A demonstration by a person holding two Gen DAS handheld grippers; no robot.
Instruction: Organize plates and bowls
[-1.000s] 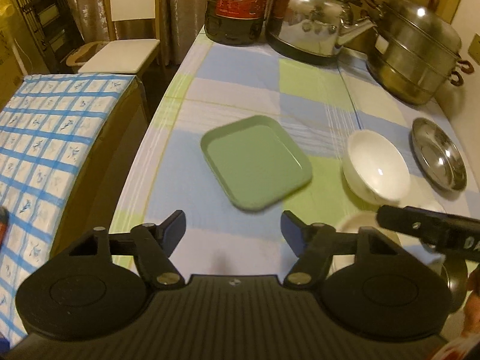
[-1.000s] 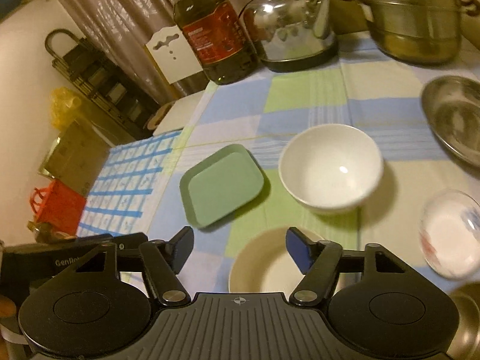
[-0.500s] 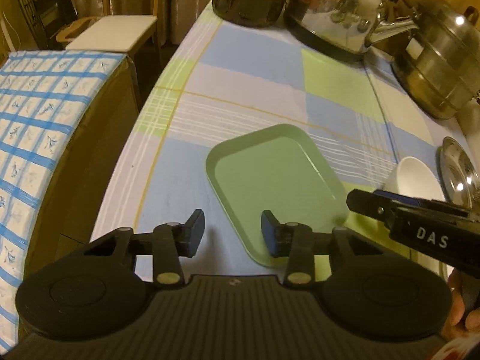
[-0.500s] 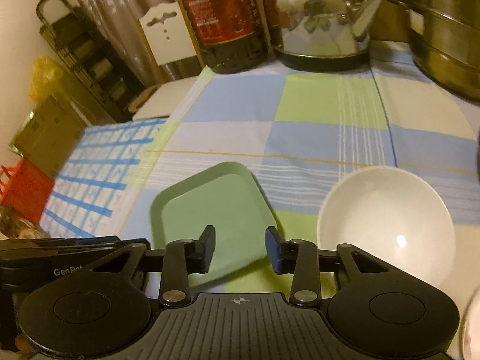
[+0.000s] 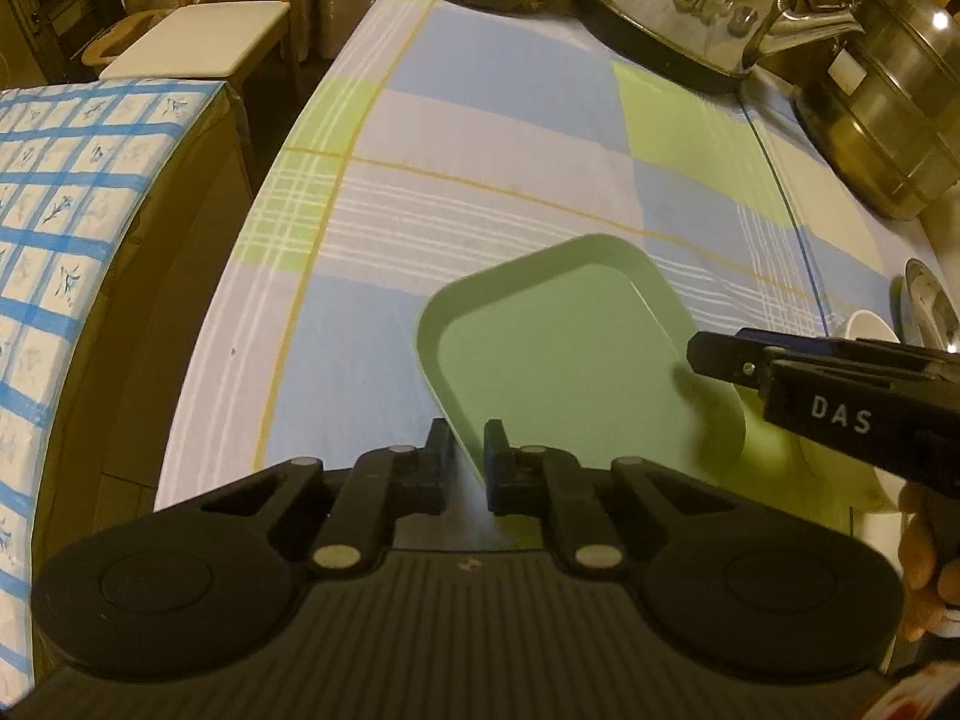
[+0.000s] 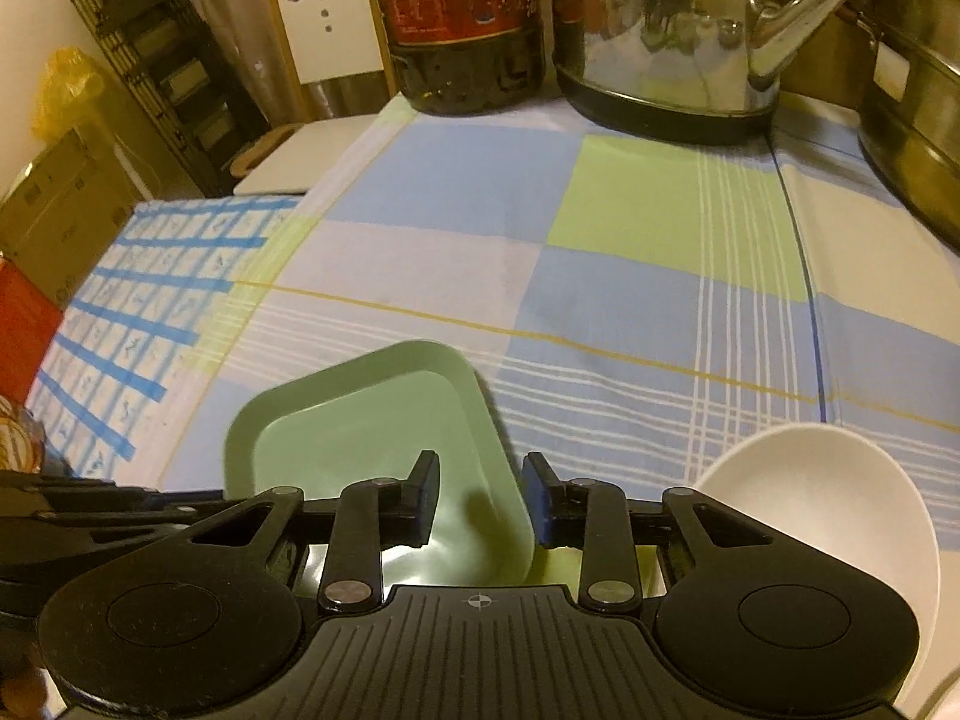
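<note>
Green plate rim pinched by left gripper; right view adds white bowl.

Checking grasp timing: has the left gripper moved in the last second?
Yes. The left gripper advanced along the table toward the kettle. The green plate, earlier well ahead of it, now has its near rim between the closed jaws.

Left gripper nearly closed, right gripper parted.
</note>
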